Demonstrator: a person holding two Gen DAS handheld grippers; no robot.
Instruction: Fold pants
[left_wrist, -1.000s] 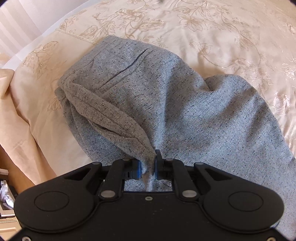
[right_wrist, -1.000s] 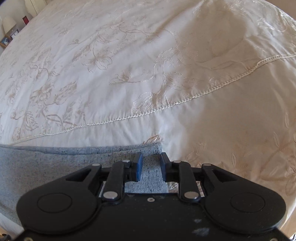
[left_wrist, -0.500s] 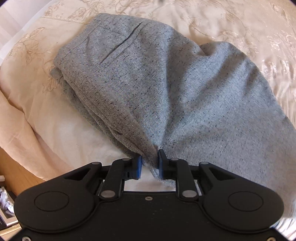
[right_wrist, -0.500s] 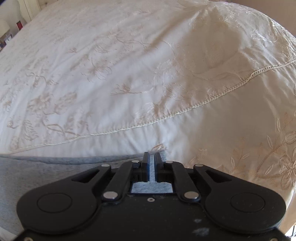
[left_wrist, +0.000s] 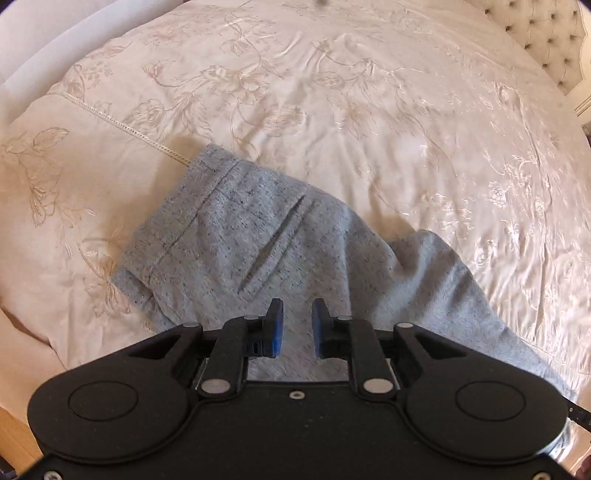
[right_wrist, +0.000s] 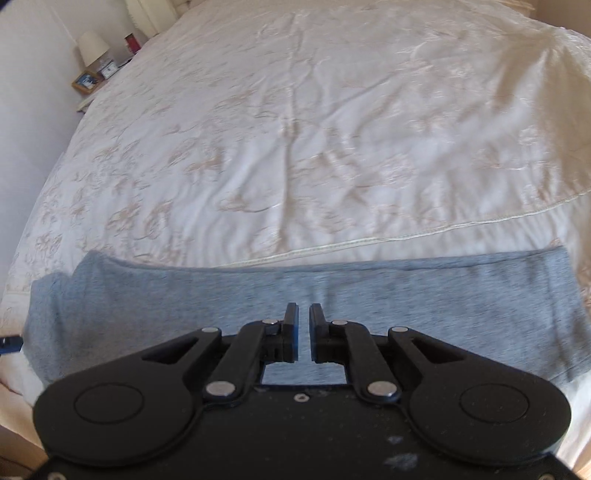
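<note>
Here the pants (left_wrist: 280, 254) are laid flat along the near edge of the bed (left_wrist: 369, 110), folded lengthwise. A fresh fold can be spoiled if only the top layer is pinched, because the knit is soft and slips on the smooth cover. The left gripper (left_wrist: 297, 328) has just been opened, nothing between its jaws. The right gripper (right_wrist: 302, 330) is nearly closed on nothing, above the grey speckled cloth.
</note>
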